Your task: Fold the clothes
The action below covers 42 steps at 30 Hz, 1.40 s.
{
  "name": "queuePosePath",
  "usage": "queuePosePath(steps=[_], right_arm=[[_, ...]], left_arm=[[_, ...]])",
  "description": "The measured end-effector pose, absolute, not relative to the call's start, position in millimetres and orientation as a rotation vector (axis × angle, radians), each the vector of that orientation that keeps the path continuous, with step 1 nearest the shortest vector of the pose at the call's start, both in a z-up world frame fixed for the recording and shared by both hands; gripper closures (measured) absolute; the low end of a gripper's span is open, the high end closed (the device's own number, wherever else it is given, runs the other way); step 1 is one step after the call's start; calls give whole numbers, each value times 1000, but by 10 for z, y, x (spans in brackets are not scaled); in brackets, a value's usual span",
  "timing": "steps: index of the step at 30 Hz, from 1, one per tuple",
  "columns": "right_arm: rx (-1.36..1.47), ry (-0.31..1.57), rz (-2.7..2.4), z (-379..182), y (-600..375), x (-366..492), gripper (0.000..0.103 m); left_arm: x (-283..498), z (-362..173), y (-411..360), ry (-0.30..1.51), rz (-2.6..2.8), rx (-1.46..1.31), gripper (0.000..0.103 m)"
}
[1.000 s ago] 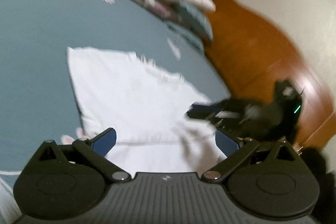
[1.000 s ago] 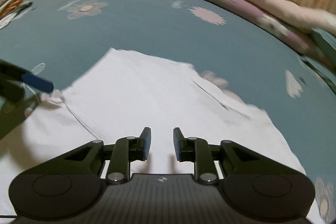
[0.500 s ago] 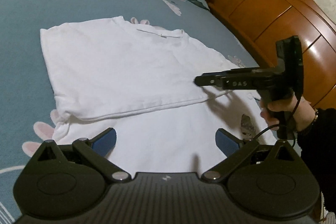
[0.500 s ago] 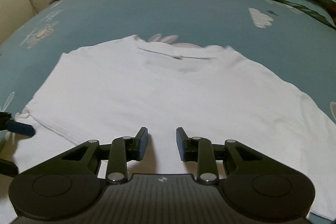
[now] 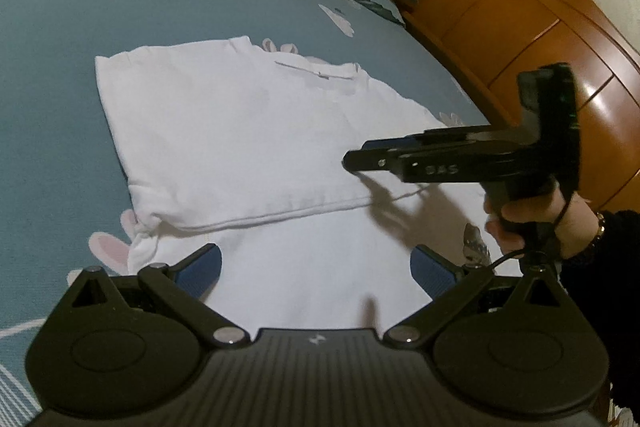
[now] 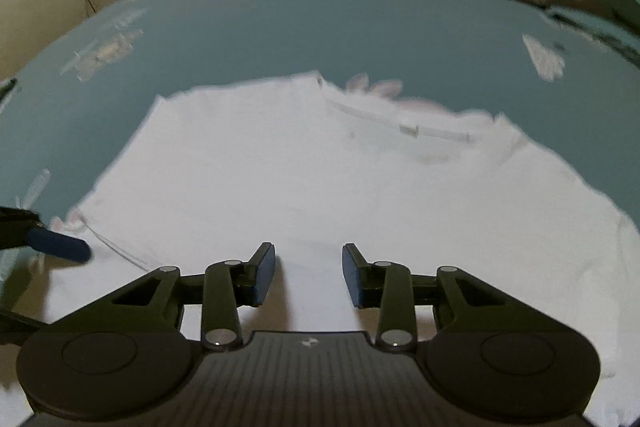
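The white shirt (image 5: 248, 131) lies flat on the bed (image 5: 60, 47), collar away. The right gripper (image 6: 308, 269), jaws opening and empty, hangs nearest over its folded hem; the left gripper (image 5: 316, 267) gapes wide alongside.

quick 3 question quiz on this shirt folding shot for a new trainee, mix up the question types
1. True or false: the white shirt lies on a blue floral bedsheet.
2. Multiple choice: what is between the fingers of the left gripper? A) a bunched sleeve B) nothing gripped, only shirt lying beyond them C) a pillow corner
3. Short answer: which side of the shirt, as the left wrist view shows it, is already folded over the body?

Key
1. True.
2. B. The jaws stand wide apart.
3. The left side: a hemmed edge runs across the shirt there. The right gripper, jaws opening with nothing between them, is over the shirt's middle.
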State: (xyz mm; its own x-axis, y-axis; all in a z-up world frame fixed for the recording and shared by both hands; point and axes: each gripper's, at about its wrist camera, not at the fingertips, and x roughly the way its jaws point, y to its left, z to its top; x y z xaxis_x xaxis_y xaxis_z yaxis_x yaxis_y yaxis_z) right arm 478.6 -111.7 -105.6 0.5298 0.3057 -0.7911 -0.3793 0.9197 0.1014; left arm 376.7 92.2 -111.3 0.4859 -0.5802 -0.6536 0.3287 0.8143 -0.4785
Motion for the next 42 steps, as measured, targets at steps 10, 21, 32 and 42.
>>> queuePosePath(steps=[10, 21, 32, 42], right_arm=[[-107, 886, 237, -936, -1546, 4486, 50], [-80, 883, 213, -862, -1567, 4382, 39], [-41, 900, 156, -1057, -1377, 5150, 28], [56, 895, 181, -797, -1736, 4796, 20]], left_arm=[[3744, -1085, 855, 886, -538, -269, 3], [3706, -1094, 679, 887, -449, -128, 3], [3712, -1101, 763, 884, -436, -140, 3], [3696, -1073, 764, 876, -417, -128, 3]])
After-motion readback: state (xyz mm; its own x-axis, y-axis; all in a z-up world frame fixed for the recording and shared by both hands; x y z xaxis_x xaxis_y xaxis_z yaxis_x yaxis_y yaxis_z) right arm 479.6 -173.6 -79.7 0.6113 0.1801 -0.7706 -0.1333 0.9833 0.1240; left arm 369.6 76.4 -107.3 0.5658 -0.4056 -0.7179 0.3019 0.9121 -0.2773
